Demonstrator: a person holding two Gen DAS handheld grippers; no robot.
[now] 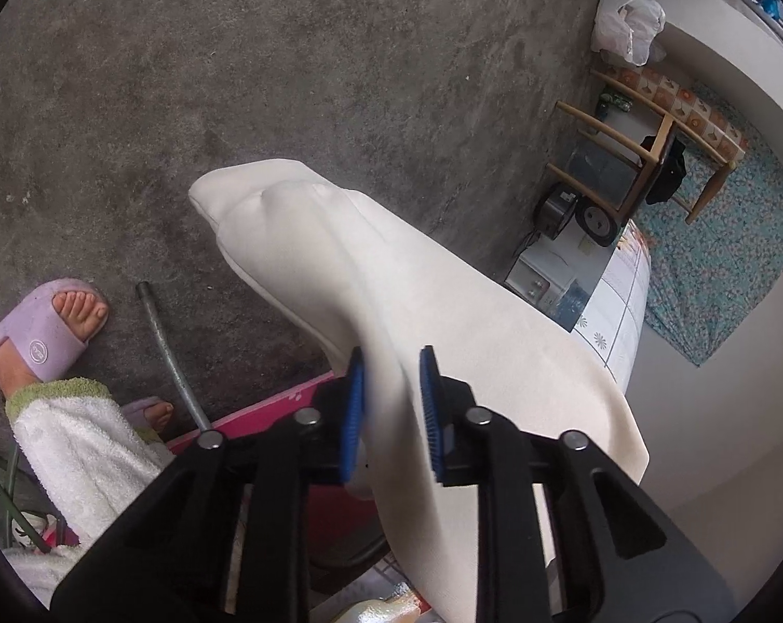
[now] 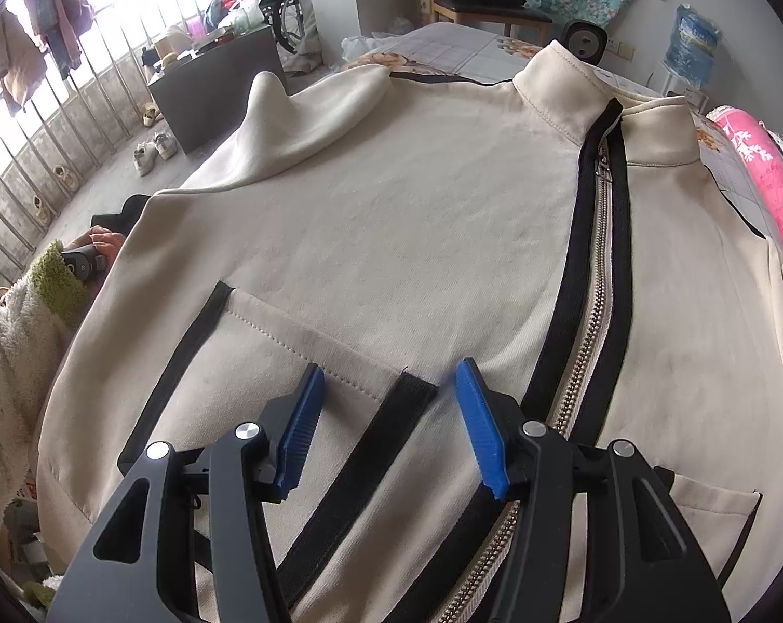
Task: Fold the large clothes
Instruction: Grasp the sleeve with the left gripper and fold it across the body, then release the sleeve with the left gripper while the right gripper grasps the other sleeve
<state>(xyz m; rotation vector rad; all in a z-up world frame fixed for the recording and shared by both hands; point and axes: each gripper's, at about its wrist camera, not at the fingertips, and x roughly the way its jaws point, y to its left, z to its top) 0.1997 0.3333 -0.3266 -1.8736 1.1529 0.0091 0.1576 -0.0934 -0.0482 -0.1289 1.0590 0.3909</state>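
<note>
A cream zip-up jacket point(image 2: 391, 207) with black trim lies front-up on the bed. Its zipper point(image 2: 599, 259) is closed up to the collar point(image 2: 563, 83). My right gripper point(image 2: 390, 366) hovers open just above the left pocket, and a black trim strip point(image 2: 370, 446) runs between its blue pads. In the left wrist view a fold of the jacket's cream fabric point(image 1: 313, 239) hangs off the bed's edge over the floor. My left gripper point(image 1: 391, 353) is shut on this fold, with the cloth pinched between the pads. A sleeve point(image 2: 298, 119) bunches up at the far left.
A person's foot in a lilac slipper point(image 1: 54, 332) and a metal pipe point(image 1: 168, 348) are on the concrete floor point(image 1: 287, 52). A pink blanket point(image 2: 765, 176) lies at the bed's right. A wooden chair point(image 1: 651, 156) and a dark cabinet point(image 2: 210, 88) stand beyond.
</note>
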